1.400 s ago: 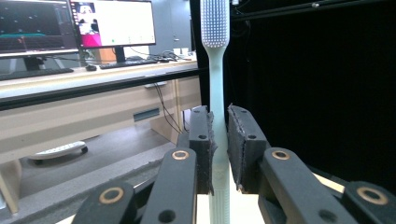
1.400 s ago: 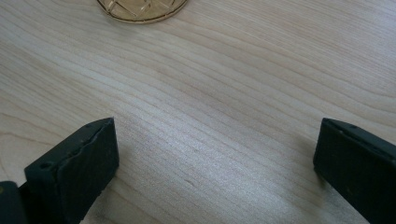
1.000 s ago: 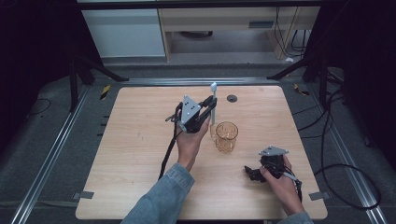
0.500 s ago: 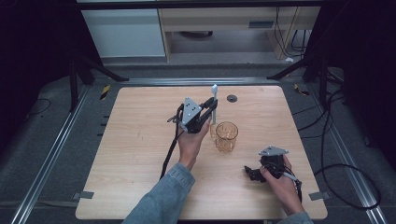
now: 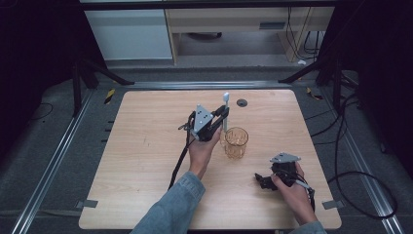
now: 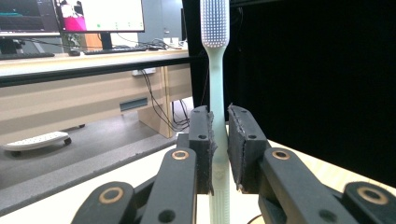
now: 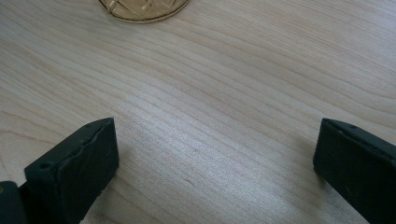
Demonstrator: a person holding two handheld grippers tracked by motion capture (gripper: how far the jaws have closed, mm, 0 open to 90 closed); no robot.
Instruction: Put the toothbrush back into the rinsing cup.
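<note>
The toothbrush stands upright, clamped between the left hand-held gripper pads.

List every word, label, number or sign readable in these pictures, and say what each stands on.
No text can be read.
Monitors behind the desk, left gripper view: windows with coloured areas, any writing too blurred to read.
Toothbrush clamped in the left gripper: no print visible.
Amber glass cup: a cut pattern, no lettering.
Table and right gripper: no labels visible.
</note>
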